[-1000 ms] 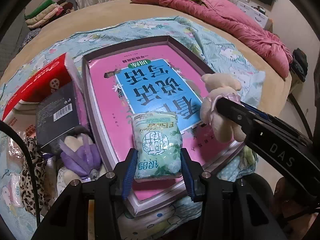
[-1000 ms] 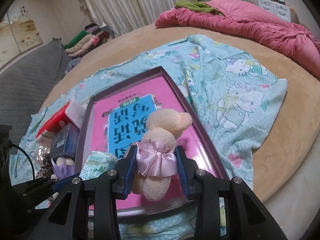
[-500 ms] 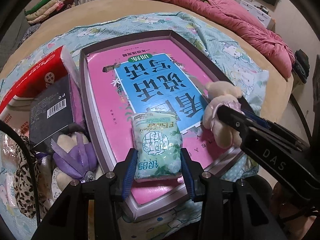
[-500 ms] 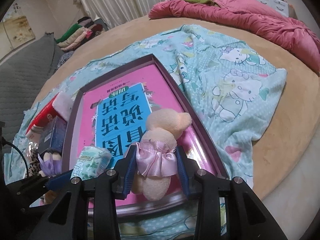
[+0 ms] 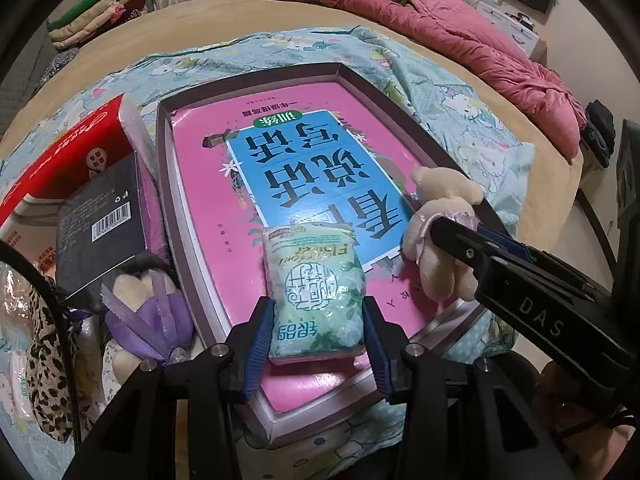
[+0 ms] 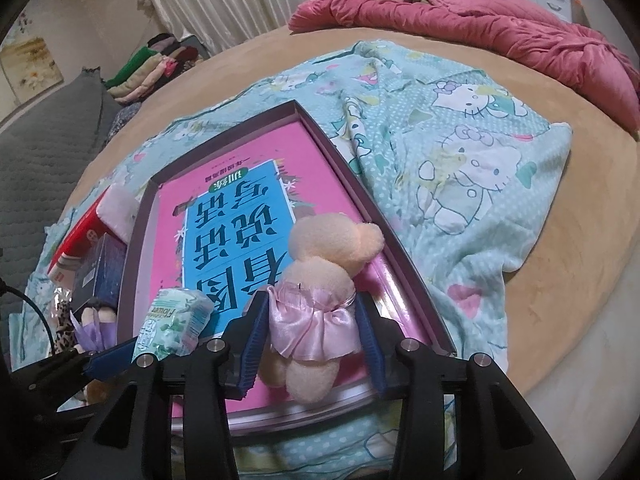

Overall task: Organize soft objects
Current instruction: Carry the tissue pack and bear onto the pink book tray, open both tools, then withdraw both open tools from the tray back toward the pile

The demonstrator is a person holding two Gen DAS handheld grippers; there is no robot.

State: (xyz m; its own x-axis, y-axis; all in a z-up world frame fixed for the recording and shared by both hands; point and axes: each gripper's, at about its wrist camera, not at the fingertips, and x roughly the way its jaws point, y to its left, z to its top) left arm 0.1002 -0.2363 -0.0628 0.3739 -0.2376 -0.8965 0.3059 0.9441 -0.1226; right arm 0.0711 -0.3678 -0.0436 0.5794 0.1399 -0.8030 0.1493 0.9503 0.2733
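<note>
Placing step judged to be in hand: two soft things are being set down into the shallow tray [image 5: 400, 114] on the bed, on top of the pink and blue book [image 5: 280, 168] that fills it. The left claw [image 5: 318, 336] is seen pinching the green tissue pack [image 5: 316, 292] at its near end, both blue pads pressed on its sides, the pack lying flat on the book near the tray's front edge. The right claw [image 6: 312, 336] is seen around the teddy bear [image 6: 320, 280] at its pink satin skirt, jaws opening at this moment, bear between them, pads close at the skirt; whether they press is hard to tell. The bear rests at the tray's near right corner, head against the side wall. Next move judged: the right claw to be spread fully and drawn back and up without dragging the skirt, then the tissue pack let go the same way. Risk noted: the bear may tip over the low wall onto the blue cartoon sheet [image 6: 460, 152]. More things wait left of the tray: a purple-wrapped plush [image 5: 148, 312], a black box [image 5: 100, 224], a red pack [image 5: 68, 152], leopard cloth [image 5: 48, 360]; the plush is likely next
</note>
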